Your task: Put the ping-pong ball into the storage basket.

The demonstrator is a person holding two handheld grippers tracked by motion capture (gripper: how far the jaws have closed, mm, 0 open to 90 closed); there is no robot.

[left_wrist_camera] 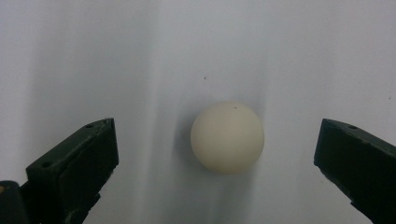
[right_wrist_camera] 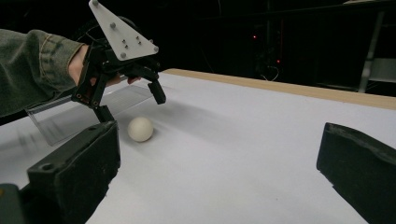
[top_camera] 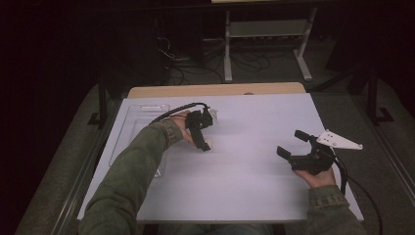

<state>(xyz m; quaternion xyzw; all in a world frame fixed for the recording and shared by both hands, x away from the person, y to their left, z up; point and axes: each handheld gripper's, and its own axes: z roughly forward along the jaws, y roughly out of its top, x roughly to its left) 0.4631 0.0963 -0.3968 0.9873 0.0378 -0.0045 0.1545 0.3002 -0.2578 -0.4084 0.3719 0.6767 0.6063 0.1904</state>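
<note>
- The left tongs (top_camera: pixel 204 131) hang over the white worktop (top_camera: pixel 244 171), tipped downward, with both jaws spread wide.
- A cream ball (left_wrist_camera: pixel 227 137) lies on the worktop right under the left tongs. In the left gripper view it sits between the two jaws, nearer the right-hand jaw in that picture, and touches neither of them.
- In the high view the ball (top_camera: pixel 208 144) shows as a small pale spot just beside the lower jaw tip of the left tongs.
- In the right gripper view the ball (right_wrist_camera: pixel 140 129) rests on the worktop below the left tongs (right_wrist_camera: pixel 131 102), whose jaws straddle the space above it with open air between them and the ball.
- The right tongs (top_camera: pixel 288 143) are held well apart from the ball, on the far side of the worktop from the left tongs. Their jaws stand wide and hold nothing, and they point toward the ball and the left tongs.
- A clear plastic tray (top_camera: pixel 132 122) lies flat on the worktop just behind the left tongs, on the side away from the right tongs. The left forearm in a green sleeve (top_camera: pixel 142 161) crosses over it.
- The grey three-cornered plate (right_wrist_camera: pixel 121 32) tops the left tongs in the right gripper view.
</note>
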